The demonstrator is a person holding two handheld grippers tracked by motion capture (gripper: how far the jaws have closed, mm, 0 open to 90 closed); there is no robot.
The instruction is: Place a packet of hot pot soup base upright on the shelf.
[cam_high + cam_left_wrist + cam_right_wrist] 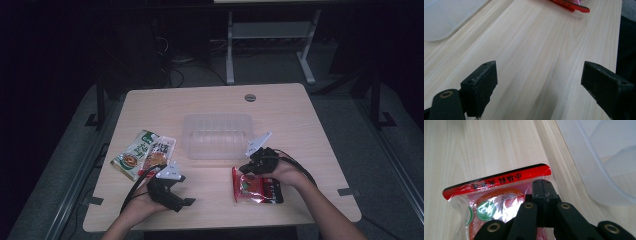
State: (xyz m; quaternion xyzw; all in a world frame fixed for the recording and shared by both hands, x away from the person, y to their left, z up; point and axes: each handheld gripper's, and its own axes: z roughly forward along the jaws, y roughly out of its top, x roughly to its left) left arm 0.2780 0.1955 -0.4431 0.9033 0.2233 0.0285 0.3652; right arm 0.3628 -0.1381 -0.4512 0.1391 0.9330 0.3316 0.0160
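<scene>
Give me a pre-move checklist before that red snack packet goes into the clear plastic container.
1. Right tongs closed: ok; whether they pinch the red snack packet or only lie over it: cannot tell.
2. Clear plastic container has room inside: ok.
3. Path from packet to container free of obstacles: ok.
4. Left tongs open, holding nothing, over bare table: ok.
5. Two other snack packets lie away from the path: ok.

High view: above, looking forward and down on whole table [210,100]. Gripper views: close, low over wood. All share red packet [256,188] and tub [217,135].
</scene>
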